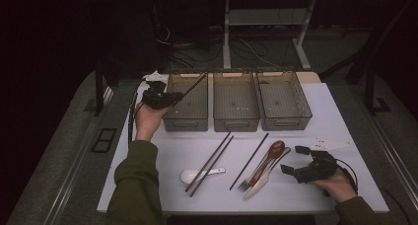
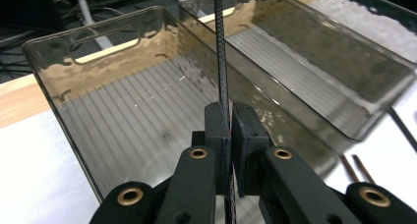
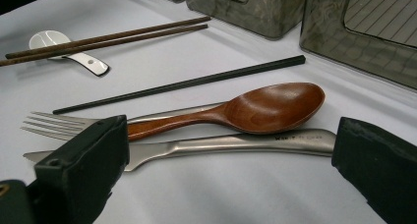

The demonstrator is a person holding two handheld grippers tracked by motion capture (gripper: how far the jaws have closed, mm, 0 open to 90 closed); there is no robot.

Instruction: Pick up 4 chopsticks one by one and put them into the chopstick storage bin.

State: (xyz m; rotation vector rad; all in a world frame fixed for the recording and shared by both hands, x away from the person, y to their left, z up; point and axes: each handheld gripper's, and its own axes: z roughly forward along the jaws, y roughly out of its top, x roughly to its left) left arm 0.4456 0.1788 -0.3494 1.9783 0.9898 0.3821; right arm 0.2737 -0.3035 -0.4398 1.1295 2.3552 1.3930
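Note:
My left gripper [image 1: 172,100] [image 2: 230,108] is shut on a thin black chopstick [image 1: 190,88] [image 2: 220,47], which slants up over the left clear bin [image 1: 173,122] [image 2: 123,121]. On the white table, a second black chopstick [image 1: 249,161] [image 3: 182,84] lies loose beside a wooden spoon [image 1: 273,151] [image 3: 265,106], a metal fork [image 1: 245,185] [image 3: 54,122] and a metal knife [image 1: 261,179] [image 3: 236,143]. My right gripper [image 1: 294,160] [image 3: 231,135] stands open just right of this cutlery, its jaws wide apart and holding nothing.
A pair of brown chopsticks [image 1: 209,163] [image 3: 108,37] lies across a white ceramic spoon [image 1: 190,175] [image 3: 49,40]. A middle bin [image 1: 235,124] [image 2: 319,71] and a right bin [image 1: 285,122] stand in a row at the table's back. A white plate-like piece [image 1: 328,144] lies right of the gripper.

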